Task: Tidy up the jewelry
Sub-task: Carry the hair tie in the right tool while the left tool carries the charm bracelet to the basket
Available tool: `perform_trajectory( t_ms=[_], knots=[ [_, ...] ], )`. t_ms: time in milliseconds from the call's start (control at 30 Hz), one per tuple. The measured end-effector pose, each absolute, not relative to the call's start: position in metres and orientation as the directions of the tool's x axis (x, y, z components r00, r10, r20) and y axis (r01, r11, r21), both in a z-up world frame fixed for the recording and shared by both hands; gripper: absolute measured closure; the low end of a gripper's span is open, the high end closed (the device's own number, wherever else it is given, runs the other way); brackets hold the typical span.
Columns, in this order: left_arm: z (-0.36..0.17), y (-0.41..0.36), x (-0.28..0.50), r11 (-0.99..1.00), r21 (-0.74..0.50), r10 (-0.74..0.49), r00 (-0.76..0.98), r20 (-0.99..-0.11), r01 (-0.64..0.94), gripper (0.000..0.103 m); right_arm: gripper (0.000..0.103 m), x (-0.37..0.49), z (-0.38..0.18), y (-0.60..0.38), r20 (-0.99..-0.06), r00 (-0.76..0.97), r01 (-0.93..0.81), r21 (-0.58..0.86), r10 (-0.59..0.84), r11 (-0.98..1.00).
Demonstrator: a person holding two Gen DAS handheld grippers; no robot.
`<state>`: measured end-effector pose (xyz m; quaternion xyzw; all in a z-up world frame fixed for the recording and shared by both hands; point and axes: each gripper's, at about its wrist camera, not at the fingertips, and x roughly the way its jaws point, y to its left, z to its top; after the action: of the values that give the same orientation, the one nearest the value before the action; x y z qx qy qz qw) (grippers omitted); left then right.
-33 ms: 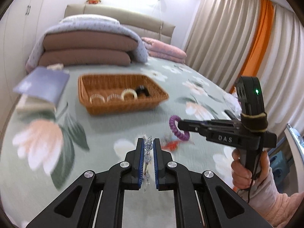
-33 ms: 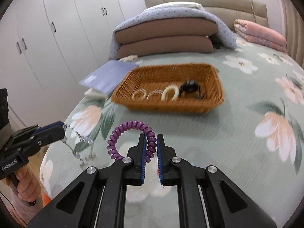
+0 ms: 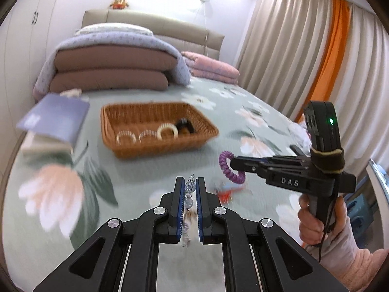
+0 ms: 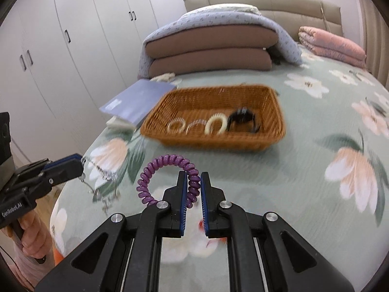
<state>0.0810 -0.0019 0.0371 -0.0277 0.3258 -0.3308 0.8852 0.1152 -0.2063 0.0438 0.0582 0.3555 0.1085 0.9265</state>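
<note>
Bed with green floral cover (image 4: 304, 165) fills room. Left gripper (image 3: 190, 182) clenched on clear bead bracelet (image 3: 189, 196), held above cover. Right gripper (image 4: 194, 182) clenched on purple coil hair tie (image 4: 167, 168), also aloft. Small red item (image 3: 225, 194) on cover below, blurred. Further on, wicker basket (image 4: 274, 131) holding rings and black clip. Left of it, blue booklet (image 4: 138, 99). Beyond: folded quilts (image 4: 209, 48), headboard (image 3: 155, 22). White wardrobes (image 4: 73, 48) left, curtains (image 3: 291, 48) right.
</note>
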Motion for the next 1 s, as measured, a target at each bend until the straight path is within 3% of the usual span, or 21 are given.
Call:
perform_trajectory(
  t_ms=[367, 533, 733, 1000],
  knots=[
    [0.061, -0.031, 0.194, 0.79, -0.262, -0.597, 0.601, -0.531, 0.554, 0.094, 0.091, 0.226, 0.065, -0.207, -0.658, 0.746, -0.067, 0.078, 0.102, 0.995],
    [0.045, -0.049, 0.244, 0.812, -0.251, -0.564, 0.6, -0.567, 0.526, 0.094, 0.091, 0.283, 0.05, -0.207, -0.719, 0.694, -0.016, 0.039, 0.039, 0.999],
    [0.014, -0.062, 0.289, 0.83, -0.255, -0.534, 0.577, -0.618, 0.496, 0.094, 0.091, 0.336, 0.017, -0.204, -0.822, 0.566, -0.022, 0.061, 0.063, 0.998],
    [-0.017, -0.074, 0.306, 0.851, -0.244, -0.496, 0.559, -0.664, 0.466, 0.094, 0.09, 0.346, 0.01, -0.203, -0.846, 0.527, -0.018, 0.082, 0.079, 0.997]
  ],
)
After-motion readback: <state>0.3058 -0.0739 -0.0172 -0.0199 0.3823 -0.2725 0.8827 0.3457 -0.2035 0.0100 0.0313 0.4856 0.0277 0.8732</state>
